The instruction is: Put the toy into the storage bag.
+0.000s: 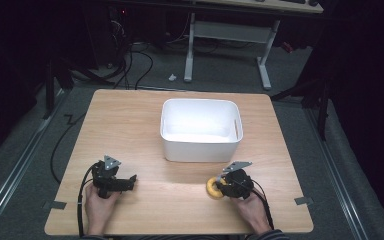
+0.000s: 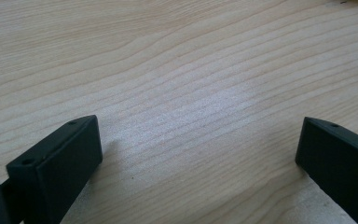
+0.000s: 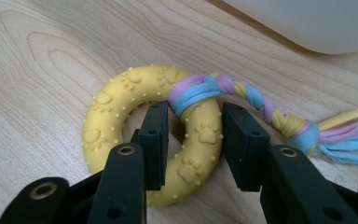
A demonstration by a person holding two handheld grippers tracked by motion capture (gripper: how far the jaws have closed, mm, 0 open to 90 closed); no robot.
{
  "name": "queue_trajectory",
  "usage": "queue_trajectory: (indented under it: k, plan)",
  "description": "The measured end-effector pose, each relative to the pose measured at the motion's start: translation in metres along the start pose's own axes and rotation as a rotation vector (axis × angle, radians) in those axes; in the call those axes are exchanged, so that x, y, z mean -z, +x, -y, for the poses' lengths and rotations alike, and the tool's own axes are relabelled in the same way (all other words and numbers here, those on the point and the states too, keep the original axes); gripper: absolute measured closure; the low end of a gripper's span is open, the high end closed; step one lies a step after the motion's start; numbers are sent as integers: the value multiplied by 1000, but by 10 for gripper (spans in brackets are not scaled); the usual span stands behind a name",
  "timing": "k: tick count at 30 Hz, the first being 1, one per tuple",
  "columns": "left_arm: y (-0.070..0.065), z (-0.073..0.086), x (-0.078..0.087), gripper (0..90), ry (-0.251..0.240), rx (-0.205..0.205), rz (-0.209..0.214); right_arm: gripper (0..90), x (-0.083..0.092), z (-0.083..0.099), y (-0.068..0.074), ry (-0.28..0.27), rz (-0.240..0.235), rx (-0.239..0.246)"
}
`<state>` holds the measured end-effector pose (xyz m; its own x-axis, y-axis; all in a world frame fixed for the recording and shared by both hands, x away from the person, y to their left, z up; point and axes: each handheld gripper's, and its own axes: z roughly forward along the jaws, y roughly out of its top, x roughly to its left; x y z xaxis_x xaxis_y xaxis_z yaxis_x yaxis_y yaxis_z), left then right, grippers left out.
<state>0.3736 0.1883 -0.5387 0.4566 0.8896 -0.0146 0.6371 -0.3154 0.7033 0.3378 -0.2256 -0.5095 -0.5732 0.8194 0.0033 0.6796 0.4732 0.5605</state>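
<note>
Right gripper view reveals right tool (image 3: pixel 189 140) clamping yellow ring toy (image 3: pixel 151 135); left tool (image 2: pixel 198 154) gapes.

Yellow rubber ring toy (image 3: pixel 121 116) with raised paw prints and dots, lying flat on the wooden table near its front edge, braided rope tail (image 3: pixel 261 105) in purple, blue and yellow knotted on, ending in a loose fringe.

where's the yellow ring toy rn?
High view: the ring toy lies on the table near its front edge, right of centre, in front of the white bin. The right gripper straddles its rim, one jaw through the hole.
</note>
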Motion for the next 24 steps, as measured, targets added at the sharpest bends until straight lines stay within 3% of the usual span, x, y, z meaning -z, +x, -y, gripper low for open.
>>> queue_trajectory:
  k: [18, 24]
  plan:
    - [0, 0, 0, 6, -1, 0, 0, 671, 17, 9, -2, -70, 2, 18]
    - [0, 0, 0, 6, -1, 0, 0, 675, 28, 14, -9, -98, 16, -4]
